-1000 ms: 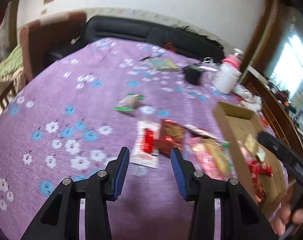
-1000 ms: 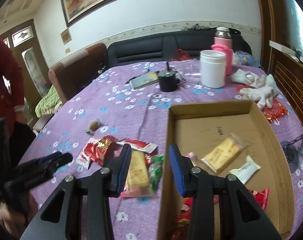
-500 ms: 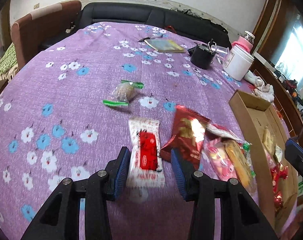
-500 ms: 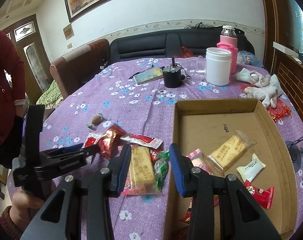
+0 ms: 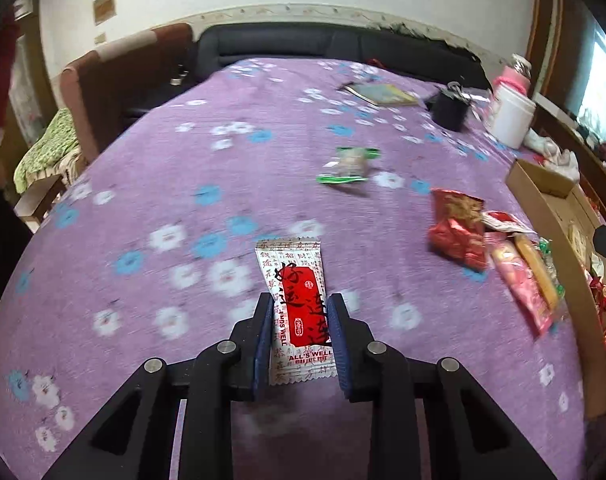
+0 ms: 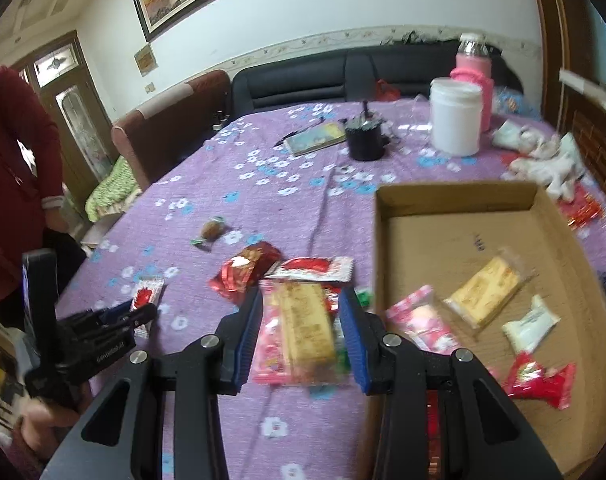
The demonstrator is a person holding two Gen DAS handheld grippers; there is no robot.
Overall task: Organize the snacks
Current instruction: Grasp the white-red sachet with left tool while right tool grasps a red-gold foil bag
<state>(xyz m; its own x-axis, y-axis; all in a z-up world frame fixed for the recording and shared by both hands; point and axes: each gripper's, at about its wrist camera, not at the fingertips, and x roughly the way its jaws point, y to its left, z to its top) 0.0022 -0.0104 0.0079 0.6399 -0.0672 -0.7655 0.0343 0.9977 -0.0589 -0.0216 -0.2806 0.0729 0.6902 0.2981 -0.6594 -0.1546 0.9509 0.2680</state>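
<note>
My left gripper point(image 5: 299, 300) is shut on a white and red snack packet point(image 5: 297, 304), which it holds above the purple flowered cloth point(image 5: 207, 216). It also shows in the right wrist view point(image 6: 145, 300). My right gripper point(image 6: 299, 300) is open around a yellow biscuit packet point(image 6: 303, 324) lying on a pink packet, beside the cardboard box point(image 6: 455, 196). The box holds several snacks, among them a yellow wafer point(image 6: 483, 292). A red foil packet point(image 5: 459, 228), a red and white packet point(image 6: 315, 270) and a green-ended candy point(image 5: 349, 164) lie on the cloth.
At the far side stand a white jar point(image 6: 457, 116), a pink bottle point(image 6: 473, 68), a black cup point(image 6: 365, 140) and a booklet point(image 6: 315, 138). White cloths point(image 6: 543, 156) lie at the right. A brown chair point(image 6: 171, 120) and a dark sofa stand behind the table.
My left gripper has shut on the white and red packet and drawn it left, away from the pile. My right gripper has come closer over the yellow biscuit packet.
</note>
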